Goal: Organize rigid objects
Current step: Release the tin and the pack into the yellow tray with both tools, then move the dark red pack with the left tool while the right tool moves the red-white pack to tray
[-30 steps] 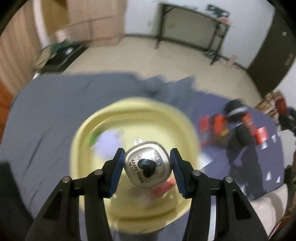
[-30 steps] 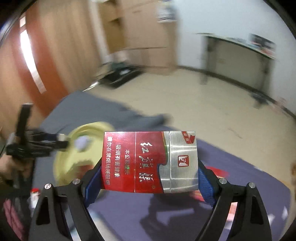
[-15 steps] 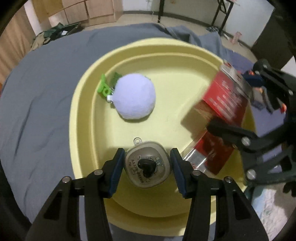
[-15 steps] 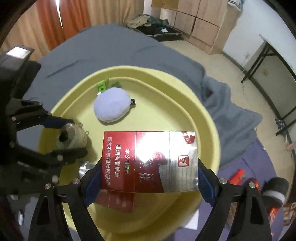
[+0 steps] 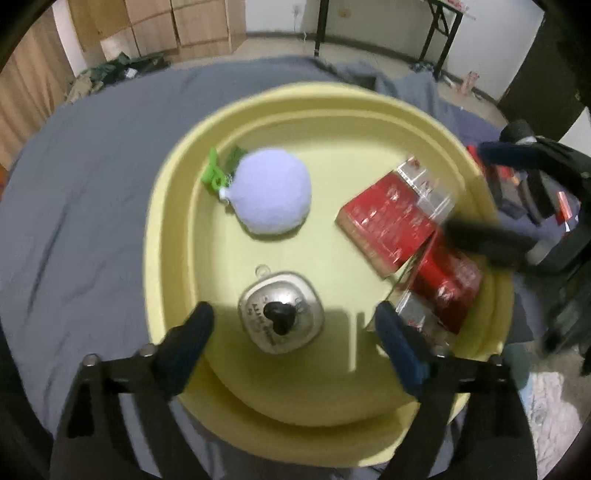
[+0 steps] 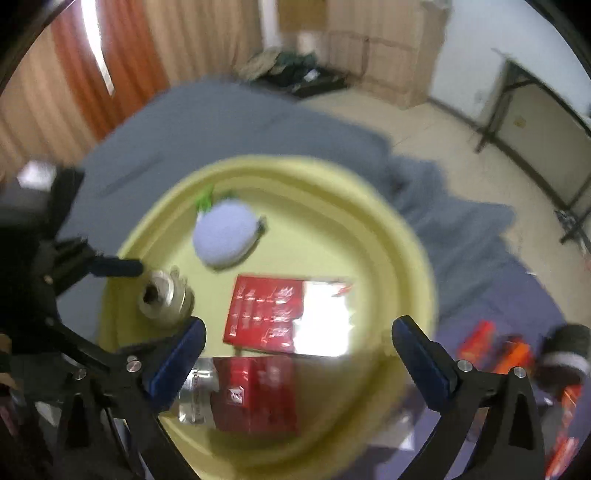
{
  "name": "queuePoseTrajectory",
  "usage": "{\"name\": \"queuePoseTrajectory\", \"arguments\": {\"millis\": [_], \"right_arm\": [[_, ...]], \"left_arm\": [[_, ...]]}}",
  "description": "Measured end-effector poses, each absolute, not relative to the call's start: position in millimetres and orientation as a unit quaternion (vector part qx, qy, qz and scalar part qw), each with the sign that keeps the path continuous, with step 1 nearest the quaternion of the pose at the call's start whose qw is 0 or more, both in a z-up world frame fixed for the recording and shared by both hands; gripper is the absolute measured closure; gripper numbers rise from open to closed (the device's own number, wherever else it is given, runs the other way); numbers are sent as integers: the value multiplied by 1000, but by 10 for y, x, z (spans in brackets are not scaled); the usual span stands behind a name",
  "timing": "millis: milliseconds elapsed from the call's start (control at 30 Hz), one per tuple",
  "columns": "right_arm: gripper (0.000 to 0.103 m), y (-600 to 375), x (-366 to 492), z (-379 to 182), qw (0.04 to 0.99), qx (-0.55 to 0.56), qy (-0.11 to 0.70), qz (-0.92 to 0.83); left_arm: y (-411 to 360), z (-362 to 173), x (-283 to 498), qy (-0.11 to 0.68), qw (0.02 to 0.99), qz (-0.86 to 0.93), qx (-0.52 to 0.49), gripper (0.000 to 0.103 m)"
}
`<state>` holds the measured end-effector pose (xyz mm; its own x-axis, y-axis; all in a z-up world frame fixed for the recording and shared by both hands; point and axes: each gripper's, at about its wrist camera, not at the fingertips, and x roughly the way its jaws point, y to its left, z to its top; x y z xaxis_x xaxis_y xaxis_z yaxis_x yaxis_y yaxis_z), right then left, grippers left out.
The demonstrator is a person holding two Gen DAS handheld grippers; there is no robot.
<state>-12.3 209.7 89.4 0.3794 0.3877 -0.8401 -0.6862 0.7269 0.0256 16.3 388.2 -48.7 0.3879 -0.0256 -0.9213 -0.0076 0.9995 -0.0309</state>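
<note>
Gray cloth covers a bed, and a big yellow tub sits on it. Behind it are a pale floor, brown boxes by the wall and a black table. Inside the tub lies a soft purple ball with a green clip on its far side. A small silver tin with a black heart on top sits on the tub floor, near the front. The left gripper is wide open and holds nothing; the tin sits between its blue fingers but they do not touch it. A red pack lies flat in the right part of the tub, well apart from the ball. A second red pack lies just beside it, against the tub wall. In the right wrist view the right gripper is wide open too and holds nothing. It hangs above the two packs, and its blue fingers touch neither one. Off to the right of the tub, on the cloth, are some red things and a dark round thing, too blurry to name.
</note>
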Motion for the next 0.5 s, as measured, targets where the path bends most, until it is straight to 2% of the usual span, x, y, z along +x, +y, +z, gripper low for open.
{"name": "queuePoseTrajectory", "arguments": {"millis": [100, 233, 367, 500], "right_arm": [[0, 1572, -112, 1207, 841, -130, 432, 299], [0, 372, -19, 1413, 873, -89, 433, 207], [0, -851, 13, 1301, 879, -45, 463, 106], [0, -1733, -33, 1006, 872, -12, 488, 45]], "left_arm": [[3783, -227, 170, 535, 845, 0, -15, 1], [3364, 143, 333, 512, 857, -41, -30, 0], [2675, 287, 524, 502, 859, -99, -11, 0], [2014, 80, 812, 515, 847, -129, 18, 0]]}}
